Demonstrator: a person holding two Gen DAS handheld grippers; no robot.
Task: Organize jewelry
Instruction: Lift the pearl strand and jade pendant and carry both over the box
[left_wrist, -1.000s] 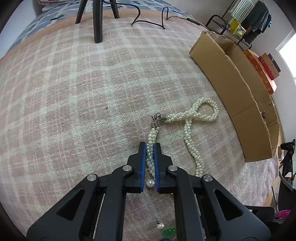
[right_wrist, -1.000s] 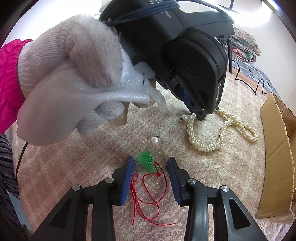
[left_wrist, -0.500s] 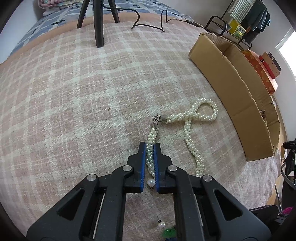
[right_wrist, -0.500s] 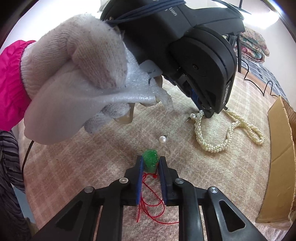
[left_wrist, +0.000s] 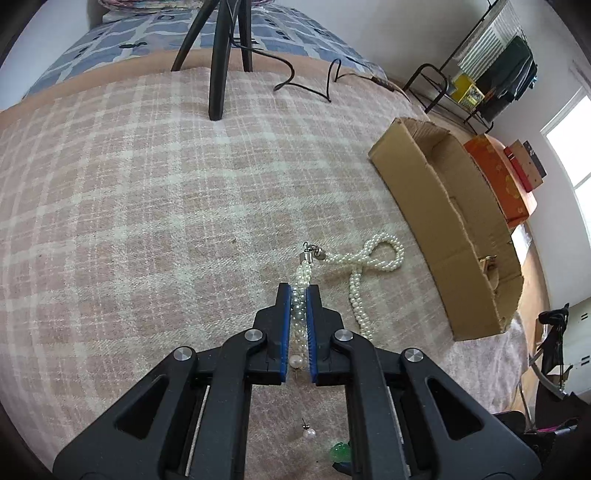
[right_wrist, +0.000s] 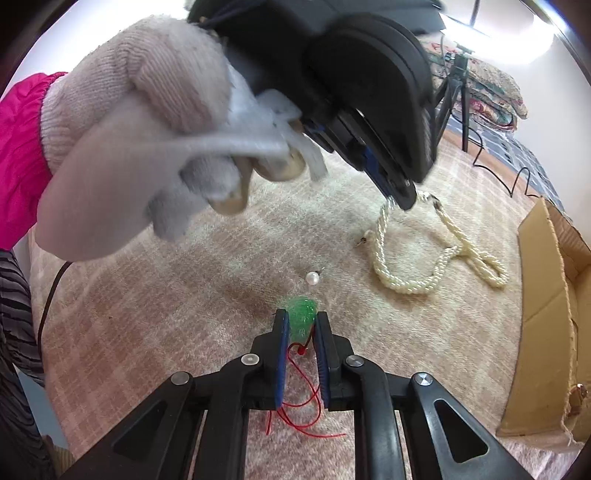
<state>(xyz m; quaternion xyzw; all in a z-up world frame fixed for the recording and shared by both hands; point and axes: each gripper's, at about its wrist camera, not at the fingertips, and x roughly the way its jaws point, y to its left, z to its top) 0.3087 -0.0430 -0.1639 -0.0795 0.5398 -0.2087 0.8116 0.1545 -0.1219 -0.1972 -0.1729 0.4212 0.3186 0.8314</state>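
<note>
Two claws are engaged: the left claw (left_wrist: 300, 295) is pinched on the pearl necklace (left_wrist: 373, 258) near its clasp; the right claw (right_wrist: 300, 325), just closed, grips the green pendant (right_wrist: 301, 317). Limp, slippery strands trail on the bed (left_wrist: 147, 221) toward the cardboard box (left_wrist: 443, 221).

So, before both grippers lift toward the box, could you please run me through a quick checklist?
1. Left gripper shut on the pearl necklace: ok.
2. Right gripper has just been closing; pads now on the green pendant: ok.
3. Red cord free of the jaws: cannot tell.
4. Necklace untangled: not ok, it crosses itself.
5. Loose pearl earring clear of both grippers: ok.
6. Cardboard box open: ok.
</note>
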